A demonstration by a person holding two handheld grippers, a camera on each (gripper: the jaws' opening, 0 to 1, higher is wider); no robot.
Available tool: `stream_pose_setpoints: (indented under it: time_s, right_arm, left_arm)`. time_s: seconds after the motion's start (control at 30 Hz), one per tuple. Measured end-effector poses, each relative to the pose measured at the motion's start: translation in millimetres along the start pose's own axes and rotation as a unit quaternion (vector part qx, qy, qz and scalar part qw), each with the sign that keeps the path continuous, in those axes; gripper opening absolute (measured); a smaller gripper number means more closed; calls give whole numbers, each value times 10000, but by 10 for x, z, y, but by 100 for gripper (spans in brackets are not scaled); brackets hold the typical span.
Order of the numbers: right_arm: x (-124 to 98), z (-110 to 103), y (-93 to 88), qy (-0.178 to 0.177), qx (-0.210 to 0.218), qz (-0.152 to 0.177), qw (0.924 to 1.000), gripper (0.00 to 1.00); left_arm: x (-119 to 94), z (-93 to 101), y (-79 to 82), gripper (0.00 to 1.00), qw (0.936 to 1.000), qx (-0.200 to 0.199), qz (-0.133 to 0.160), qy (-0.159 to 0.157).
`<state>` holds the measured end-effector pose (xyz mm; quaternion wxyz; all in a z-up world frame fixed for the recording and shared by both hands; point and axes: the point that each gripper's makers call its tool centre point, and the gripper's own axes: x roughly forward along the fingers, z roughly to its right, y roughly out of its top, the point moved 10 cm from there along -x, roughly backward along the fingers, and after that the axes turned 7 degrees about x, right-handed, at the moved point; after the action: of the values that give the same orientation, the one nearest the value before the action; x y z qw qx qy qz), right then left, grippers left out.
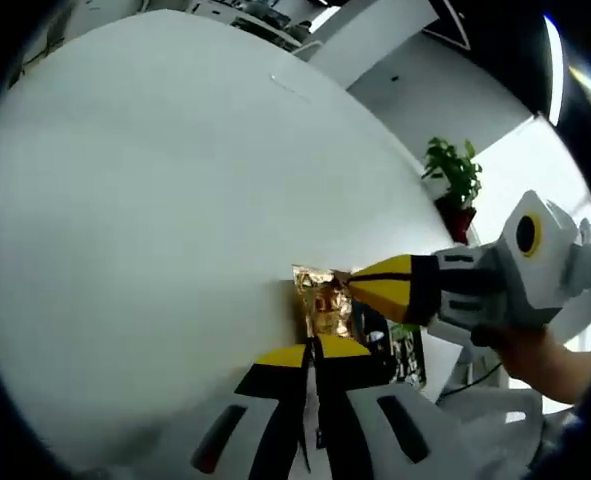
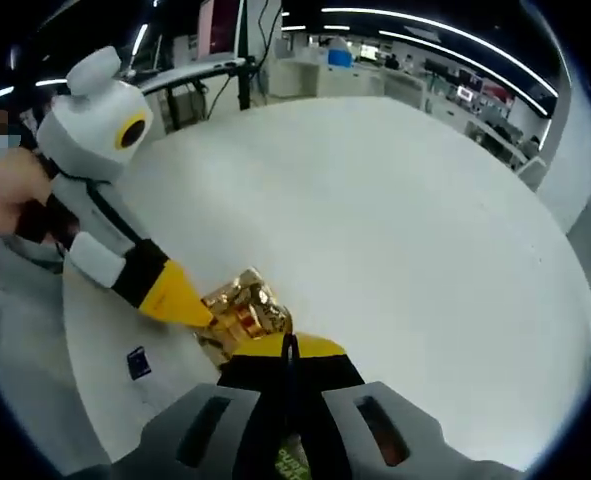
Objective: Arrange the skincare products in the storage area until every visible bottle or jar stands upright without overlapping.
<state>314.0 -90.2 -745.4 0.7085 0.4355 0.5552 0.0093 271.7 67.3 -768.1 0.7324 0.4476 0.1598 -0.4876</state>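
Gold foil pack (image 2: 243, 310) pinched between both your claws, low on the white bench (image 2: 405, 220)!
Left claw (image 1: 313, 348) and right claw (image 2: 287, 345) look clenched on its crinkly, light, slippery edges; grip gently at the seams.

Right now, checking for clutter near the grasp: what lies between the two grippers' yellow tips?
A crinkled gold foil packet sits between the left gripper and right gripper on the white table, seen in the right gripper view.

White table (image 2: 405, 200), potted plant (image 1: 455, 180), ceiling strip lights (image 2: 425, 40)
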Motion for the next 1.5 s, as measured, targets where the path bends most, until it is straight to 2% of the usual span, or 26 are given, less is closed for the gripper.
stream_pose_setpoints:
  time_s: [0.17,0.47,0.6,0.7,0.73,0.8,0.83,0.87,0.9,0.93,0.97,1.03,1.1,1.3,1.33,1.37,1.4,1.5]
  right_arm:
    - [35,-7,-41,-28,-107,-115,9999,1]
    - [59,4,-16,-34,-180,-106,9998,2]
    - [83,3,-17,-13,-194,-87,9998,1]
    - [84,0,-23,1,-164,-76,9998,1]
    - [80,-4,-26,3,-166,-75,9998,1]
    - [77,-8,-26,4,-171,-75,9998,1]
    - [76,-10,-26,3,-167,-77,9998,1]
    - [77,-8,-26,5,-167,-78,9998,1]
    - [77,-7,-26,8,-160,-77,9998,1]
    - [77,-5,-27,12,-158,-77,9998,1]
    - [77,-3,-28,14,-160,-78,9998,1]
    - [79,0,-28,20,-156,-80,9998,1]
    - [78,1,-28,23,-161,-80,9998,1]
    - [78,7,-33,37,-147,-77,9999,1]
    - [76,6,-36,42,-141,-74,9999,1]
    - [75,7,-36,44,-134,-71,9999,1]
    - [75,8,-36,45,-127,-70,9999,1]
    - [77,9,-33,47,-123,-73,9999,2]
  left_arm:
    - [-3,-5,-4,6,10000,39,-11,9]
    - [-49,28,-29,7,9997,199,-16,111]
    - [-119,38,-22,9,9986,457,-66,241]
    - [-190,73,43,14,9936,1077,-13,338]
    - [-217,106,73,16,9892,1425,37,336]
    - [-214,68,160,17,9725,2291,77,412]
    - [-216,154,182,19,9594,2786,93,430]
    - [-208,192,200,21,9510,3066,114,390]
    - [-185,272,230,23,9377,3460,122,288]
    - [-171,308,243,25,9300,3664,132,255]
    - [-113,241,272,26,9178,3963,132,194]
    - [-33,330,270,26,9032,4289,97,145]
    - [49,379,247,26,8974,4411,-35,127]
    - [215,324,166,26,8895,4543,-378,303]
    - [224,311,157,26,8898,4533,-414,344]
    - [229,282,172,26,8913,4515,-310,284]
    - [230,262,187,26,8939,4457,-345,319]
    - [228,283,183,26,8965,4404,-366,304]
